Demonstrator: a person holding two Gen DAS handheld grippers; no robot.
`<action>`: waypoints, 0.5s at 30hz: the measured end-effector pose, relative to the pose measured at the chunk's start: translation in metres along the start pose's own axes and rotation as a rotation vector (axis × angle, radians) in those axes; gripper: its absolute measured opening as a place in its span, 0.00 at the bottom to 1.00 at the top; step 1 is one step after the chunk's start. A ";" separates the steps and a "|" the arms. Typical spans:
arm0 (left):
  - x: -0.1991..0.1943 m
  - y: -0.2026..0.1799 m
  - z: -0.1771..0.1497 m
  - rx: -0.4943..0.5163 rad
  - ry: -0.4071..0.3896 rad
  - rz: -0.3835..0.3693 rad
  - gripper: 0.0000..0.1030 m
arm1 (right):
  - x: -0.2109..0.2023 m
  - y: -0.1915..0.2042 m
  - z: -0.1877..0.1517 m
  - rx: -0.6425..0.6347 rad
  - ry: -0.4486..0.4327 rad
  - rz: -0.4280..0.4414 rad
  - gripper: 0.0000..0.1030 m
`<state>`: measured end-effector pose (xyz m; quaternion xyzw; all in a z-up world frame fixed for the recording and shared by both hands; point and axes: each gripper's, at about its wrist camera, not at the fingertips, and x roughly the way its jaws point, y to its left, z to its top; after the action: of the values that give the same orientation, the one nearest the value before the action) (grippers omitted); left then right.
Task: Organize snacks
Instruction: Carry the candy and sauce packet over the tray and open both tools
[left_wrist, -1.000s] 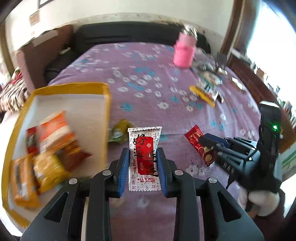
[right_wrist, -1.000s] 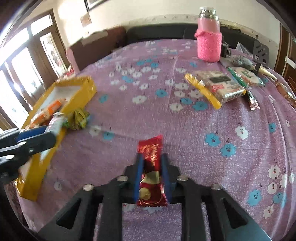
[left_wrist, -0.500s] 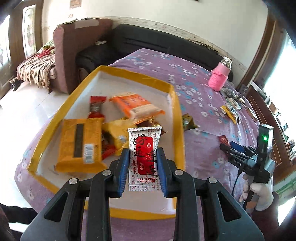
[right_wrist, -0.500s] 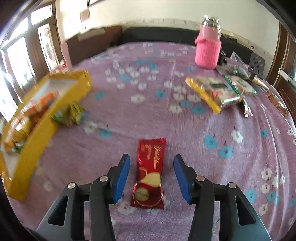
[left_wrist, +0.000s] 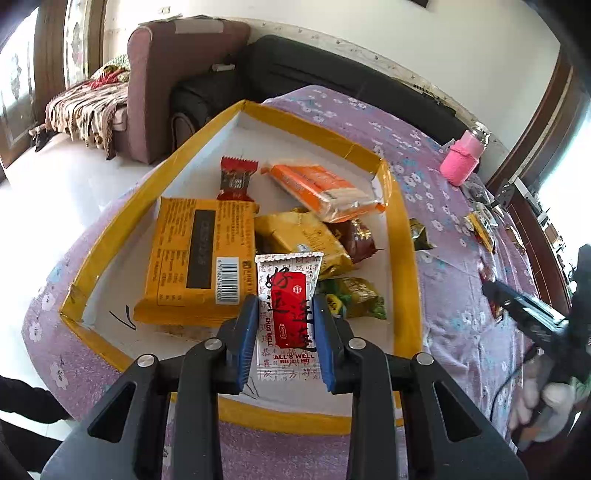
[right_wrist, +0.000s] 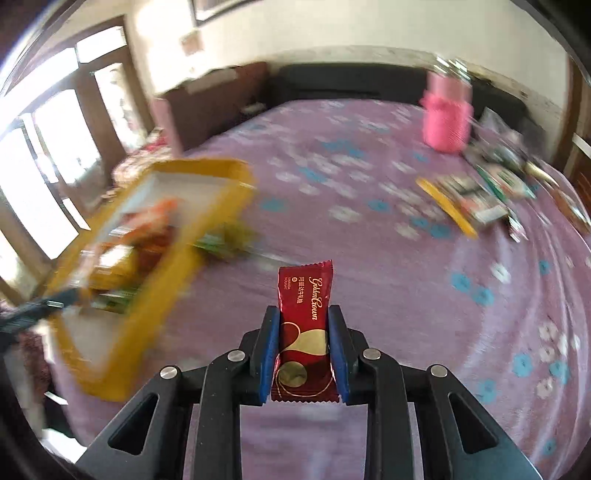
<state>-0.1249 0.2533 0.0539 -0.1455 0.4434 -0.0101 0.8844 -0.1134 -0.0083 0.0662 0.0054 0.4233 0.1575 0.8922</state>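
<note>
A white-and-red sachet (left_wrist: 288, 314) is clamped upright between the blue pads of the left gripper (left_wrist: 286, 332), held above the near end of the yellow-rimmed tray (left_wrist: 404, 258) on the counter (right_wrist: 388, 206). A red candy bar (right_wrist: 304, 332) stands between the pads of the right gripper (right_wrist: 303, 347), whose jaws are closing on it, above the purple flowered cloth.

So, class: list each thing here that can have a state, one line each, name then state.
left gripper: shut on white and red packet, above yellow tray
right gripper: closing on red candy bar
yellow tray: partly filled with snacks
pink bottle: upright
</note>
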 end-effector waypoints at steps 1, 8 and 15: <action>0.001 0.001 0.000 -0.001 0.003 -0.001 0.26 | -0.002 0.010 0.004 -0.015 -0.004 0.024 0.25; 0.007 0.007 0.005 -0.001 0.012 0.022 0.27 | 0.015 0.109 0.021 -0.144 0.053 0.217 0.25; -0.006 0.025 0.006 -0.066 0.003 -0.018 0.31 | 0.048 0.167 0.005 -0.230 0.149 0.236 0.25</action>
<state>-0.1264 0.2795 0.0554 -0.1788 0.4437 -0.0037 0.8782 -0.1276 0.1651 0.0574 -0.0586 0.4637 0.3083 0.8286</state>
